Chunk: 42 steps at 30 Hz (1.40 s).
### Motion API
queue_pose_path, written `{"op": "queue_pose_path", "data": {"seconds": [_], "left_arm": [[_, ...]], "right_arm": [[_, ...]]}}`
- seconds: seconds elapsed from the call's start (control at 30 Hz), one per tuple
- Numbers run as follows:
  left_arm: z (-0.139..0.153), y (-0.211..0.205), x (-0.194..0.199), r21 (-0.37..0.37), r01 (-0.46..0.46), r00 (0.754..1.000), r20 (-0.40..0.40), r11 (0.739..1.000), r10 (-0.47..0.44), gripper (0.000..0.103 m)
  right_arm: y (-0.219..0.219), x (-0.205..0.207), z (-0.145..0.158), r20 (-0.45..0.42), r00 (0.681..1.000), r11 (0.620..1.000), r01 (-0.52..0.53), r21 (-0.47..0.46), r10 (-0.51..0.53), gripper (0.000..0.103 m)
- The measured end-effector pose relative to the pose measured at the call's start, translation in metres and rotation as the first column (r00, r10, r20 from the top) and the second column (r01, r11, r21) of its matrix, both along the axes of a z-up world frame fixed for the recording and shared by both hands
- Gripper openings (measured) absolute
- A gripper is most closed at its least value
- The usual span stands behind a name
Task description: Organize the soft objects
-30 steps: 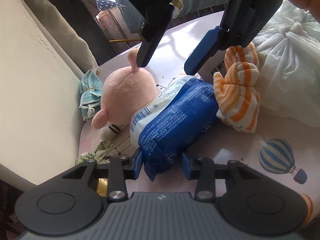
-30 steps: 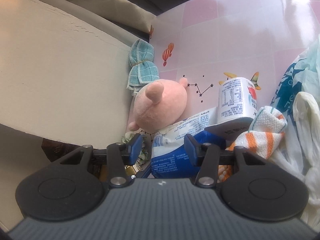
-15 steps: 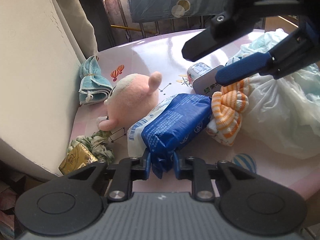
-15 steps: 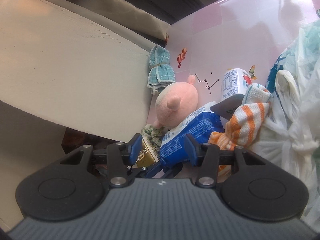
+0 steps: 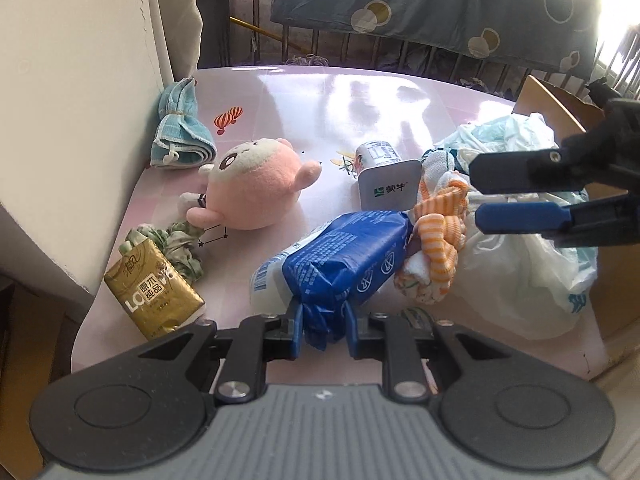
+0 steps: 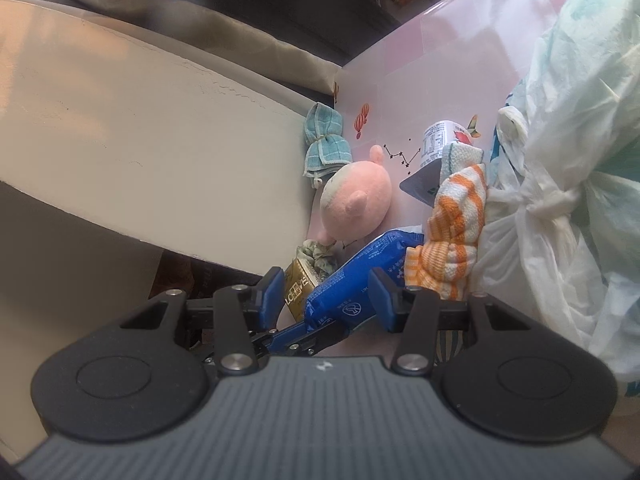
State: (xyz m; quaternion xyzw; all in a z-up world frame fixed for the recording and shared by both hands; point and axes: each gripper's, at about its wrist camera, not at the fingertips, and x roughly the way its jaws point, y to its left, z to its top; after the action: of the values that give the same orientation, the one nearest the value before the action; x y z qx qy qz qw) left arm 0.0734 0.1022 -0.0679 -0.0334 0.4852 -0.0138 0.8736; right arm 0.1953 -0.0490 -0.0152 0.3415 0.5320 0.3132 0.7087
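Near the tabletop's [image 5: 400, 104] front edge, left gripper [image 5: 322, 330] has just pinched the blue tissue pack [image 5: 340, 260], now lifting; right gripper [image 6: 326, 294] hangs half-open, empty.

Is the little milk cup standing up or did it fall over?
Fallen over. The milk cup lies on its side on the pink table, its foil lid facing the camera, beside the orange striped cloth.

Tabletop [image 5: 304, 92] is glossy pale pink, printed with hot-air balloons and star constellations — strong glare across its far half. Cream wall [image 5: 80, 92] runs along its left edge, paint cracked in places; a beige curtain [image 5: 180, 20] hangs at the corner. Behind the tabletop, a metal railing [image 5: 344, 50] with a dark blue circle-patterned sheet [image 5: 420, 0] draped over it. Daylight blows out the upper right — cardboard box [image 5: 560, 108] at the right edge.
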Motion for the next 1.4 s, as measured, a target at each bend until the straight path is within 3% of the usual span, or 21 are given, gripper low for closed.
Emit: {"op": "queue_pose_path", "data": {"seconds": [0.33, 0.5, 0.77, 1.13, 1.27, 1.4], "left_arm": [[0.009, 0.023, -0.010, -0.188, -0.077, 0.997, -0.040, 0.979, 0.071, 0.021], [0.010, 0.033, -0.022, -0.295, -0.114, 0.993, -0.060, 0.949, 0.101, 0.021], [-0.002, 0.050, -0.040, -0.412, -0.163, 0.987, -0.077, 0.896, 0.144, 0.021], [-0.019, 0.087, -0.045, -0.527, -0.225, 0.974, -0.103, 0.819, 0.201, 0.022], [-0.017, 0.095, -0.047, -0.525, -0.220, 0.975, -0.087, 0.822, 0.205, 0.026], [-0.010, 0.096, -0.047, -0.485, -0.184, 0.981, -0.036, 0.855, 0.191, 0.036]], "right_arm": [[-0.010, -0.012, -0.011, -0.018, 1.000, 0.999, 0.021, 0.025, -0.020, 0.047], [-0.007, -0.018, -0.030, -0.058, 0.998, 0.999, 0.033, -0.012, -0.034, 0.047], [0.001, -0.029, -0.051, -0.130, 0.990, 0.998, 0.062, 0.020, -0.059, 0.047], [0.044, -0.021, -0.048, -0.143, 0.990, 1.000, 0.019, 0.015, -0.016, 0.047], [0.057, -0.018, -0.048, -0.144, 0.990, 1.000, 0.000, 0.007, 0.001, 0.047], [0.066, -0.013, -0.048, -0.148, 0.989, 1.000, -0.013, 0.007, 0.014, 0.047]]}}
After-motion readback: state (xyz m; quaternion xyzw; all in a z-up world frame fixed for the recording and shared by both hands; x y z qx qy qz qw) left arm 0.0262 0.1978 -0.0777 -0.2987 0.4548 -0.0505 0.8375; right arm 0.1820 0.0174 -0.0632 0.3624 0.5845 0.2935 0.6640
